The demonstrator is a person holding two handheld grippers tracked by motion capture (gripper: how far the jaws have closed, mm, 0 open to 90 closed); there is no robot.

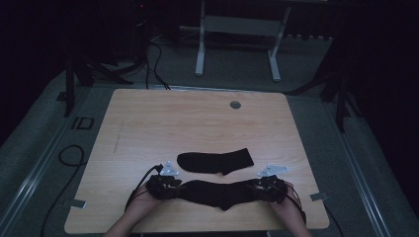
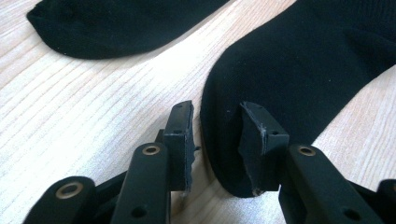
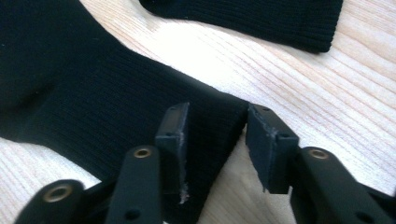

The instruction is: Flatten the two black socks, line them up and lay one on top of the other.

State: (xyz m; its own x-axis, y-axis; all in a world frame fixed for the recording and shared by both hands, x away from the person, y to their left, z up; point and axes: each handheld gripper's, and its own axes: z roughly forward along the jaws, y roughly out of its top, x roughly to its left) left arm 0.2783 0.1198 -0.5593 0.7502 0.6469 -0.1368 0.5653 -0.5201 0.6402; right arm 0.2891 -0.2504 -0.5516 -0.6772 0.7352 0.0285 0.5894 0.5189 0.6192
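Near sock (image 1: 222,193) lies flat between two parted claws

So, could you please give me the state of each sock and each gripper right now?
Near sock: flat on the table, stretched between the two grippers.
Far sock: flat, untouched, apart from the near sock.
Left gripper: open, jaws astride the near sock's toe end.
Right gripper: open, jaws astride the corner of the near sock's cuff.
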